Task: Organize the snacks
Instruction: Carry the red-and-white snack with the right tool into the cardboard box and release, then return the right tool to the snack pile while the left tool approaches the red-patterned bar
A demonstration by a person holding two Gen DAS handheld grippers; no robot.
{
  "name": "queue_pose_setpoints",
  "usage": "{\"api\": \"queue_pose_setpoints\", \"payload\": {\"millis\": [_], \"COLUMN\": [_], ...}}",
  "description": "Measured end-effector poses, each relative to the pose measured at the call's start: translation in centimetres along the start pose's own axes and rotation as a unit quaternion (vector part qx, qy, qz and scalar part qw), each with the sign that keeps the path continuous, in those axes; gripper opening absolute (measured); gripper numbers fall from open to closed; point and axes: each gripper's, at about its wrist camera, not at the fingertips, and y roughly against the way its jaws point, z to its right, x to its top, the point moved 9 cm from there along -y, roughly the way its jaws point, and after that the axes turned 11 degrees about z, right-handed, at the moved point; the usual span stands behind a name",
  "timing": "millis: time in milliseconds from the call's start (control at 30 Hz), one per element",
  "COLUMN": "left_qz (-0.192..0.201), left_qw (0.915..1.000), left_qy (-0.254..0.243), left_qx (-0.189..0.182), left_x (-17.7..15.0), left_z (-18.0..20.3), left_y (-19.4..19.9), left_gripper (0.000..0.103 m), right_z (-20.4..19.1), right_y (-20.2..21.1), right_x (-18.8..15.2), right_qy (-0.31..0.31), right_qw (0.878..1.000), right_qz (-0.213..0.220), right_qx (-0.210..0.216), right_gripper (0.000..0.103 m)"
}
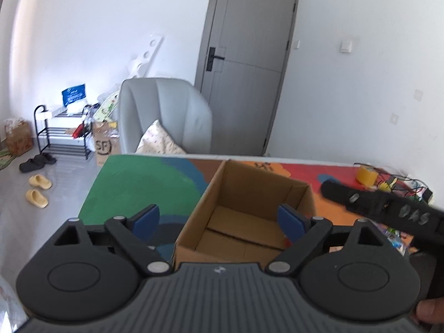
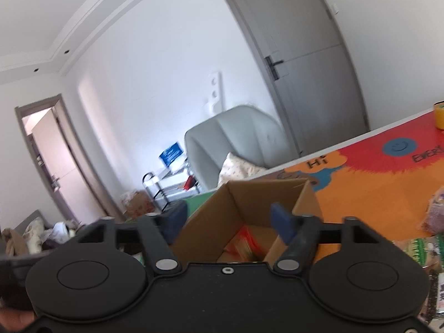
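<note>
Left tool (image 1: 217,220): blue-padded fingers spread wide apart, nothing between them. It hovers over the near end of an open cardboard box (image 1: 249,213) standing on the painted surface (image 1: 133,183). In the left wrist view the box floor shows bare brown flaps.

Right tool (image 2: 230,220): fingers also apart, holding nothing, poised above the same cardboard box (image 2: 249,205). In the right wrist view a red and orange snack packet (image 2: 244,242) lies inside the box at the bottom, blurred; its type is unreadable. The right tool's black body (image 1: 388,208) shows in the left wrist view, just right of the box.

More snack packets lie on the surface to the right of the box: a purplish one (image 2: 434,216) and a green-and-white one (image 2: 424,245), both at the frame edge and only partly seen.

A yellow tape roll (image 1: 366,176) sits at the far right of the surface, with tangled wires (image 1: 402,186) near it.

Beyond the surface: grey armchair (image 1: 163,116) with a patterned cushion (image 1: 158,141), grey door (image 1: 247,63), black shoe rack (image 1: 61,130), yellow slippers (image 1: 37,191) on the floor.
</note>
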Motion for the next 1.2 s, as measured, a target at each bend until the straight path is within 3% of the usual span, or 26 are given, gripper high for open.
{"api": "queue_pose_setpoints", "payload": {"millis": [67, 167, 200, 400, 633, 1033, 1200], "left_qz": [-0.007, -0.014, -0.014, -0.007, -0.016, -0.008, -0.012], "left_qw": [1.0, 0.9997, 0.9997, 0.9998, 0.9989, 0.9981, 0.9966], "left_qy": [0.001, 0.014, 0.017, 0.018, 0.017, -0.005, -0.008], "left_qx": [0.004, 0.012, 0.013, -0.008, -0.042, -0.061, -0.081], "left_x": [-0.4, -0.8, -0.9, -1.3, -2.1, -2.6, -3.4], "left_z": [0.0, 0.0, 0.0, 1.4, 3.9, 6.1, 7.8], "left_y": [0.1, 0.5, 0.6, 1.4, 1.9, 4.2, 4.2], "left_gripper": [0.092, 0.092, 0.092, 0.103, 0.103, 0.103, 0.103], "right_z": [0.3, 1.2, 1.6, 3.7, 5.2, 8.0, 9.6], "right_y": [0.5, 1.5, 1.9, 4.7, 7.1, 11.2, 11.9], "right_x": [0.1, -0.1, -0.1, -0.3, 0.4, 1.6, 1.0], "right_qy": [-0.005, -0.005, -0.003, 0.002, 0.033, 0.025, 0.007], "right_qw": [1.0, 0.999, 0.999, 0.997, 0.992, 0.985, 0.987], "right_qz": [0.0, -0.005, -0.003, 0.0, 0.014, 0.04, -0.01], "right_qx": [-0.003, -0.034, -0.046, -0.083, -0.122, -0.167, -0.16], "right_gripper": [0.077, 0.1, 0.103, 0.103, 0.103, 0.103, 0.103]}}
